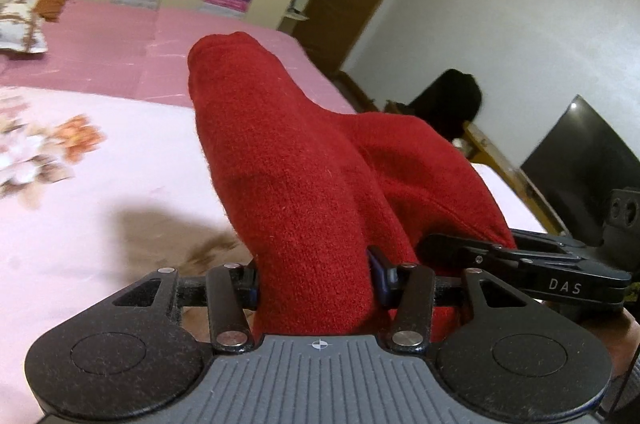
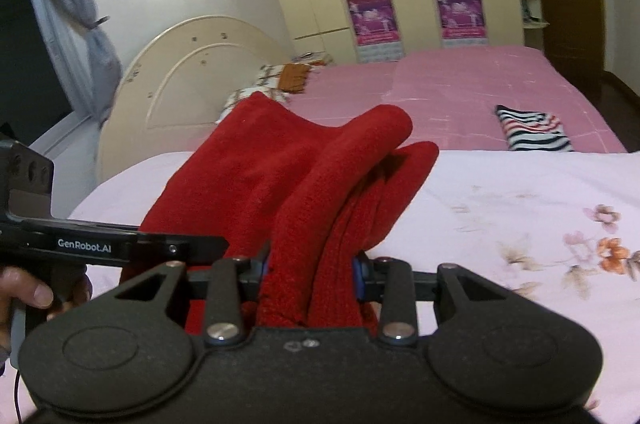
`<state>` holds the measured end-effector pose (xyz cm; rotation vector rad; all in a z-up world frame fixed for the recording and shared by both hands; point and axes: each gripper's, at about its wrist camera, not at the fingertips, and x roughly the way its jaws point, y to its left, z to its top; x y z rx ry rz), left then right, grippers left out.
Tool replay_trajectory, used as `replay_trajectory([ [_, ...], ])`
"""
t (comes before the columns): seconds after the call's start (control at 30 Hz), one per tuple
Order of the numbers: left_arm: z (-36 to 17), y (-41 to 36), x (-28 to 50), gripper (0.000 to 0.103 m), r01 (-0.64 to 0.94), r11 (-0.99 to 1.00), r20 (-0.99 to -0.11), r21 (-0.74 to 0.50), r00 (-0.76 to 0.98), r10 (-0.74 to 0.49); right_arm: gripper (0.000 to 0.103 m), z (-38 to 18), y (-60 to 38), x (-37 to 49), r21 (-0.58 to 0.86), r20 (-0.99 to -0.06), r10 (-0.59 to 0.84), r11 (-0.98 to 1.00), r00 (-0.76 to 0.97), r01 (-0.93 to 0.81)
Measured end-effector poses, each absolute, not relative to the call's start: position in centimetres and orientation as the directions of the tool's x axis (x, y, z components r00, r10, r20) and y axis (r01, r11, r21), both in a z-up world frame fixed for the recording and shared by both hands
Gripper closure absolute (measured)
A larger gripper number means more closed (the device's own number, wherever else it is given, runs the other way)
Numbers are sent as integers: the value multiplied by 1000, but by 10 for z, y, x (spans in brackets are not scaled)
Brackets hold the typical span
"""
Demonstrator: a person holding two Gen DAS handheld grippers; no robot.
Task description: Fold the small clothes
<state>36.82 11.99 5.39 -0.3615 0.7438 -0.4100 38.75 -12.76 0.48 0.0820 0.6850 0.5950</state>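
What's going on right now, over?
Left tool and right tool both clamped on red garment, held bunched above the bed. Striped cloth lies farther back. Nothing in the way.

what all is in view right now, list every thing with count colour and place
red knitted woollen garment: one, red, bunched, gripped by both grippers above the bed
black-and-white striped folded cloth: one, on the pink sheet, far right
floral pale pink bedspread: one, under the garment
plain pink bed sheet: one, beyond the bedspread
patterned pillow: one, white and brown, at the bed's head
cream arched headboard: one
purple posters: four, on cream wardrobe doors
black flat screen: one, right of the bed
left gripper: black, shut on garment
right gripper: black, shut on garment
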Motion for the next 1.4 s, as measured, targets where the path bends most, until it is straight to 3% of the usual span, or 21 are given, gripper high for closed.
replay_trajectory([
  [0.4, 17, 202, 339, 54, 100, 901, -643, -422, 668, -375, 69, -23, -40, 372, 300, -579, 614, 772, 536, -560],
  [0.97, -50, 211, 379, 53, 49, 922, -709, -383, 624, -328, 69, -86, -17, 400, 353, -643, 604, 779, 471, -518],
  [1.03, -59, 218, 380, 46, 27, 912, -698, -408, 635, -331, 68, -94, -19, 404, 359, -649, 602, 782, 466, -509],
  [1.17, -74, 223, 375, 20, -6, 928, -698, -374, 660, -277, 65, -103, -23, 405, 372, -650, 606, 779, 458, -505],
  [1.4, -72, 222, 372, 13, -4, 947, -706, -320, 667, -236, 54, -112, -35, 407, 410, -648, 611, 783, 455, -468],
])
